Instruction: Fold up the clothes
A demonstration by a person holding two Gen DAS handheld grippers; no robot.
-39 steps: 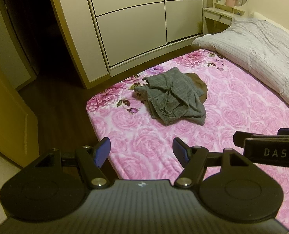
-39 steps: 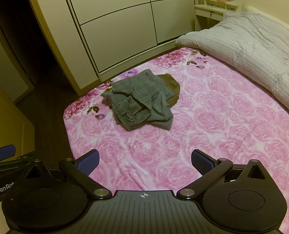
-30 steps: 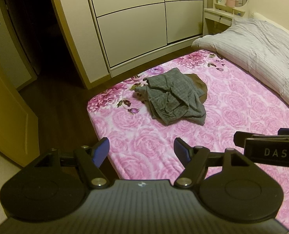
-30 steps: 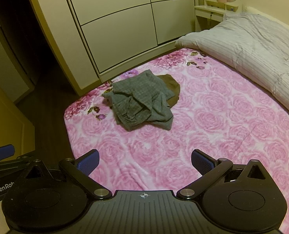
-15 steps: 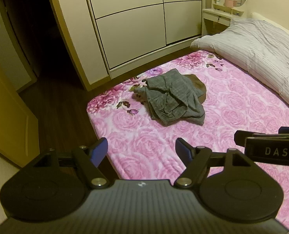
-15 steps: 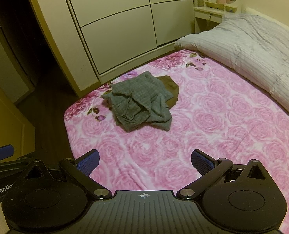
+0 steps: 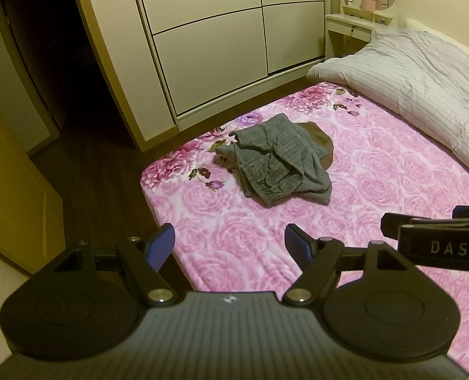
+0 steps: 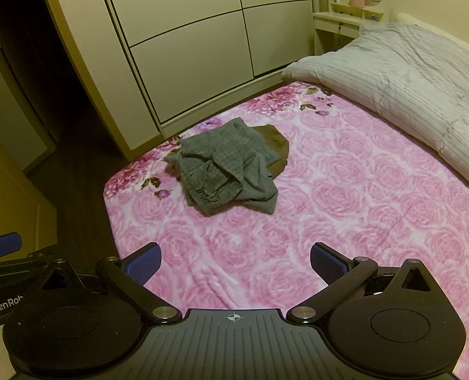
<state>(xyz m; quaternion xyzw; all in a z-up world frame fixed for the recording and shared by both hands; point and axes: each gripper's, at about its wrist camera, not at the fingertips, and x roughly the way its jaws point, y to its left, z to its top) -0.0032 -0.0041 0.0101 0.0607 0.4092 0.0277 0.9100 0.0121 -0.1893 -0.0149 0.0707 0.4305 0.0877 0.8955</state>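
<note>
A crumpled grey garment [image 7: 278, 164] [image 8: 228, 171] lies in a heap on the pink rose-patterned bedspread [image 7: 377, 190] [image 8: 345, 196], near the bed's far left corner. A brown garment [image 7: 321, 145] [image 8: 277, 147] sticks out from under it on the right. My left gripper [image 7: 229, 243] hovers open over the bed's near edge, well short of the heap, nothing between its blue pads. My right gripper [image 8: 234, 261] is also open and empty, above the spread on the near side of the heap. The right gripper's tip [image 7: 430, 234] shows at the right edge of the left wrist view.
A rolled grey striped duvet [image 7: 424, 72] [image 8: 418, 72] lies along the bed's right side. Cream wardrobe doors [image 7: 221, 38] stand beyond the bed, a small vanity with a mirror [image 7: 358, 22] at the back right. Dark wood floor [image 7: 91, 171] and a yellow door [image 7: 9, 177] are to the left.
Both grippers drifted slightly toward the bed, so the view shifted a little. The left jaws have spread slightly wider; the clothes have not moved.
</note>
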